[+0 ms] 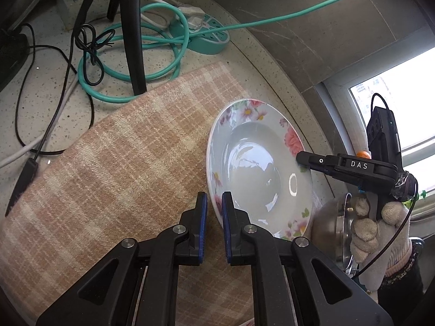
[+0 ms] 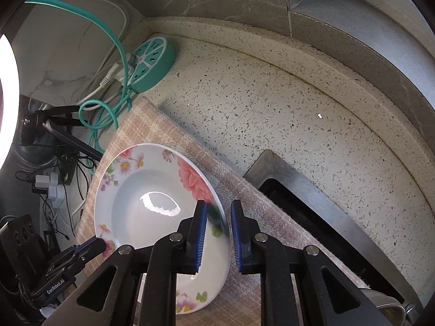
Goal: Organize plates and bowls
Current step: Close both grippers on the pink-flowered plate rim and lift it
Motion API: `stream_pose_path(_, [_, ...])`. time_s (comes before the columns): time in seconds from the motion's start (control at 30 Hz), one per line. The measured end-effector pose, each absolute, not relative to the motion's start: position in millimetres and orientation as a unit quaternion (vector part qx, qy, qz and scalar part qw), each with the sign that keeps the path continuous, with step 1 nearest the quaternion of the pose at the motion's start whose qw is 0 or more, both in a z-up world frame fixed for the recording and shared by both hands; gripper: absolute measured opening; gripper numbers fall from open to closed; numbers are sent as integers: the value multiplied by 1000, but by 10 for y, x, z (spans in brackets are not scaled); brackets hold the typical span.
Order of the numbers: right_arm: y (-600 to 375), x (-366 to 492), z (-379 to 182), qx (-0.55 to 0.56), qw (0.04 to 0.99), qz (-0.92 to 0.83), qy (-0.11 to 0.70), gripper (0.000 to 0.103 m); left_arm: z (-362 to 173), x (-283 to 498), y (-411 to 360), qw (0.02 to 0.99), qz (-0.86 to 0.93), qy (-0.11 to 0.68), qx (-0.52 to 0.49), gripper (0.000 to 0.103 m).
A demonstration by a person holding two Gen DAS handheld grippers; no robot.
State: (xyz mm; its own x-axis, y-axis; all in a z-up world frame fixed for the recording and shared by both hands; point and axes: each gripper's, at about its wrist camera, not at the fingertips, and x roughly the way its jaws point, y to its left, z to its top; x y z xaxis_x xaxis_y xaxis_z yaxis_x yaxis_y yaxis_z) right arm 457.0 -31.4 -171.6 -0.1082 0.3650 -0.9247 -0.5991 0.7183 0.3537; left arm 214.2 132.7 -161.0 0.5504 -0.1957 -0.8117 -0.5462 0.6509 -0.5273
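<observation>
Blue pads on our left gripper [image 1: 214, 217] sit very close together, and they pinch the rim of the flower plate [image 1: 252, 168] at about 7 o'clock in the left wrist view. Our right gripper [image 2: 218, 217] has its jaws narrow too, one on each side of the plate's rim at about 3 o'clock. We cannot tell if its pads press the rim yet.

The plate sits on the checked cloth mat [image 1: 122, 163], near the mat's far edge, and we cannot tell if it is off the cloth at all. A shiny metal bowl [image 1: 329, 222] peeks out just beside the plate at about 4 o'clock, next to our gloved right hand [image 1: 375, 225]. A green power strip [image 1: 209, 35] lies well apart on the speckled counter [image 2: 272, 108] at 11 o'clock.

We think the job has only started. We see no stack. The plate is not put away, and the bowl waits too.
</observation>
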Motion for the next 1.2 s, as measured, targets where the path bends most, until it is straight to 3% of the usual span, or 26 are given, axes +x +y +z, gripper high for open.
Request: stream_pose_path(1.2, [-378, 4331, -1698, -69, 652, 359, 664, 12, -1553, 2047, 1345, 790, 116, 464, -383, 8])
